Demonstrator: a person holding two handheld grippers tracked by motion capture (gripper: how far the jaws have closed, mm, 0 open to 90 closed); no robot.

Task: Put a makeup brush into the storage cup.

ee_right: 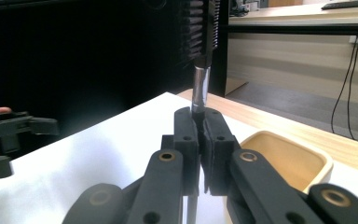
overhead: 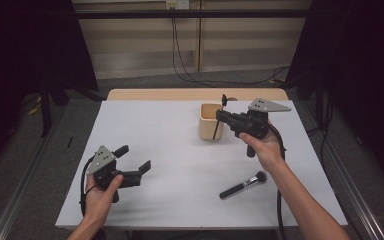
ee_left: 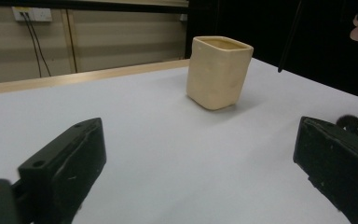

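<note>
Nearest the table's front edge, the left gripper [overhead: 136, 158] hovers with its jaws wide apart and nothing between them. A black brush [overhead: 243, 184] lies off to its right. Farther back, the right gripper [overhead: 220, 116] is clamped on a slim brush [overhead: 219, 120] just above the cream cup [overhead: 209, 123].

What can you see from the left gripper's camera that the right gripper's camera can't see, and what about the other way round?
Left gripper view alone: the outside wall of the cream cup standing upright on the white table, seen between the left hand-held gripper's wide-open jaws, and the tip of a makeup brush lying by the right jaw.

Right gripper view alone: the right hand-held gripper shut on an upright brush with a silver ferrule, above the cup's open inside.

Both: the cup, the table and the wooden wall behind.
</note>
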